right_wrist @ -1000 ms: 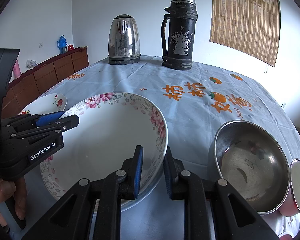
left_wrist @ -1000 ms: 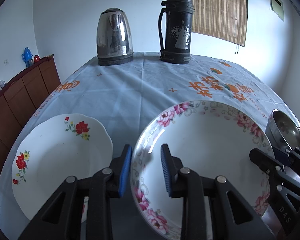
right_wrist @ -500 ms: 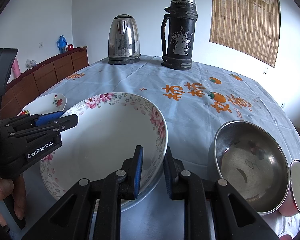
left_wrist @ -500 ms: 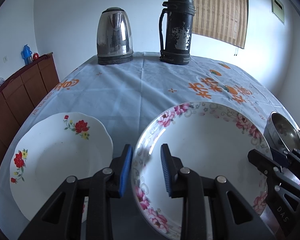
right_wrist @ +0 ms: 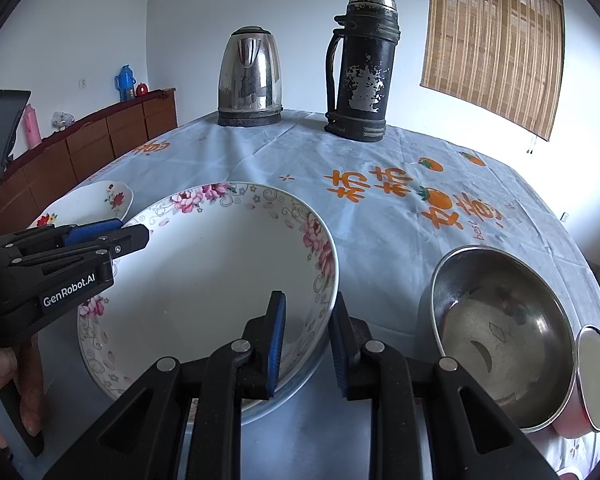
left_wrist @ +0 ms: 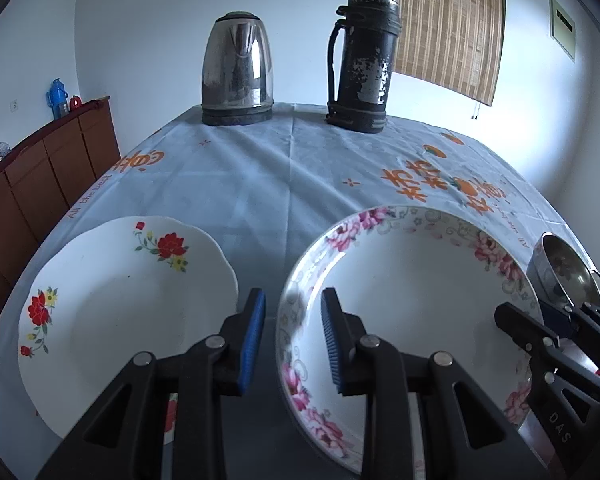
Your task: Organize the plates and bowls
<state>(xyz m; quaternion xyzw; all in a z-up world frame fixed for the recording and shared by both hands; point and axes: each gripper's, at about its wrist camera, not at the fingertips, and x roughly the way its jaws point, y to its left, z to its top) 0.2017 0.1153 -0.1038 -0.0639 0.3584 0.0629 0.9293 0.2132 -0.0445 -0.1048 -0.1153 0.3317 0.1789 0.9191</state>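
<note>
- On the bench (left_wrist: 292, 184), a pink-flowered bowl (left_wrist: 412, 280) is sitting between a red-flowered plate (left_wrist: 120, 300) and a steel bowl (right_wrist: 496, 328).
- Left claw (left_wrist: 292, 336) is straddling the pink-flowered bowl's left rim, jaws parted, one pad inside and one outside, not clearly pressing.
- Right claw (right_wrist: 307, 340) is straddling the same bowl's right rim, jaws narrowly parted; contact cannot be told.
- Beside the steel bowl, a smaller pink-sided bowl (right_wrist: 596, 380) is lying at the right edge.
- Kettle (right_wrist: 250, 80) and flask (right_wrist: 362, 68) are standing upright at the far end.
</note>
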